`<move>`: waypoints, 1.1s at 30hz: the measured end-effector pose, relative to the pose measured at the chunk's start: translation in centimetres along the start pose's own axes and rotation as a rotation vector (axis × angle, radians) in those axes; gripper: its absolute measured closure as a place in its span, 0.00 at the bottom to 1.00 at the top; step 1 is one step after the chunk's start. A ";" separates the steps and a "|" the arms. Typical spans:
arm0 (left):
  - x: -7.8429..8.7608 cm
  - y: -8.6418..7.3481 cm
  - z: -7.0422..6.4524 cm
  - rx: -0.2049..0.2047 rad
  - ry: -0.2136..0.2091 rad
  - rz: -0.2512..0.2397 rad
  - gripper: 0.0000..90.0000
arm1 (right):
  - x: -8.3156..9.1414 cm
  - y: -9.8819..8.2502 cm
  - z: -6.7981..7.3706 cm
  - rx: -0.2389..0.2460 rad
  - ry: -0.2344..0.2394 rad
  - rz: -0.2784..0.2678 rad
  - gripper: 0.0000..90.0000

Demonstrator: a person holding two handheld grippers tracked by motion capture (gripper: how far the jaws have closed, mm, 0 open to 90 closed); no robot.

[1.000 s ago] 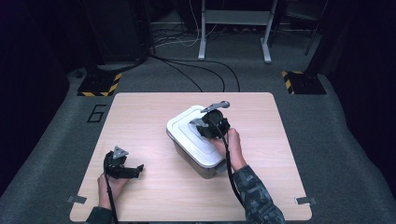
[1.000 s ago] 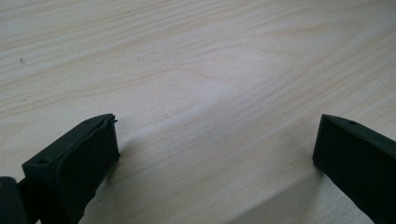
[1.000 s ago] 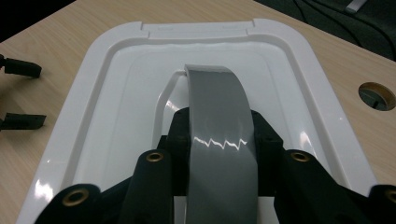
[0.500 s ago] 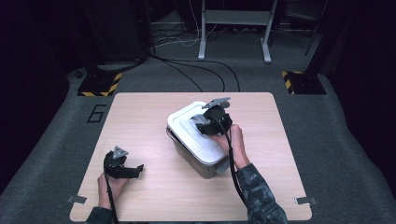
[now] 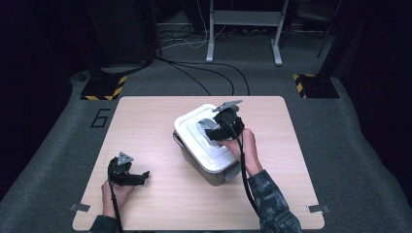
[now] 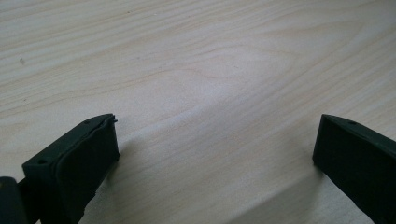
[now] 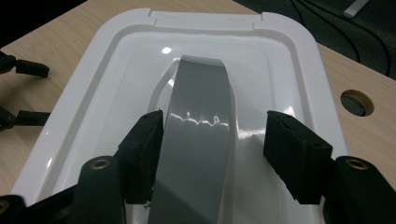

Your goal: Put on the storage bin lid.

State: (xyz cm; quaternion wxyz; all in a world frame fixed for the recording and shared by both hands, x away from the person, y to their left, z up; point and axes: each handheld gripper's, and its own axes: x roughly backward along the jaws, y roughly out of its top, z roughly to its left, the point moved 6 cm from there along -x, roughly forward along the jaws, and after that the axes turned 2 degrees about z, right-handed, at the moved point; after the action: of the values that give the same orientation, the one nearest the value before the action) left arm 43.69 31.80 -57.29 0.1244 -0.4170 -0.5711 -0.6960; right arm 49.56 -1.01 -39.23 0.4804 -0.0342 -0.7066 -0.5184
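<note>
A grey box with a white lid (image 5: 194, 127) stands mid-table, and a grey strap handle (image 7: 201, 121) arches over the white lid (image 7: 289, 60). My right gripper (image 5: 214, 132) sits low over the handle (image 5: 206, 124). In the right gripper view the right gripper (image 7: 215, 135) straddles the handle; its jaws have just been opening. One pad lies next to the handle's edge and the other stands well clear, so nothing is gripped. My left gripper (image 5: 138, 177) rests near the front left of the table (image 5: 145, 121). In its own view the left gripper (image 6: 215, 135) is wide open over bare wood (image 6: 210, 70).
A round cable hole (image 7: 357, 102) is cut in the tabletop beyond the box. Hazard-striped bases (image 5: 102, 87) (image 5: 313, 85), loose cables and a metal stand (image 5: 243, 19) lie on the floor behind the table. The person's forearm (image 5: 269, 199) comes in at the front right.
The right gripper has edged slightly toward the far side over the lid's handle. The left gripper has stayed in place.
</note>
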 end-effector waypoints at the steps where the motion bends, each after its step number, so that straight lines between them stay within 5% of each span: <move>1: 0.0 0.0 0.0 0.001 0.001 -0.003 0.00 | 0.0 0.0 0.0 0.003 -0.004 -0.004 0.40; 4: 0.0 0.0 0.0 0.005 0.000 -0.006 0.00 | 0.1 0.1 0.3 -0.012 -0.001 -0.005 0.38; 11: 0.0 0.0 0.0 0.005 0.001 -0.007 0.00 | 0.5 0.1 0.9 0.034 -0.007 -0.015 0.39; 17: 0.0 0.0 0.0 0.004 0.000 -0.003 0.00 | 0.6 -0.1 1.8 0.116 -0.034 -0.007 0.51; 18: 0.0 0.0 0.0 0.004 0.000 -0.005 0.00 | 0.6 -0.3 2.0 0.143 -0.058 -0.013 0.65; 22: 0.0 0.0 0.0 0.003 -0.002 0.003 0.00 | 0.6 -0.9 2.4 0.159 -0.062 -0.016 0.71; 33: 0.0 0.0 0.0 0.005 0.001 -0.006 0.00 | 1.7 -4.6 0.2 -0.054 -0.017 -0.157 0.74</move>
State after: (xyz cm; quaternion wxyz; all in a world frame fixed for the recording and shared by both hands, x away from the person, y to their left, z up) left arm 43.72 31.75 -57.30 0.1236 -0.4144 -0.5742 -0.6952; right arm 45.96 -3.73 -41.25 0.4311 0.0039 -0.6971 -0.5729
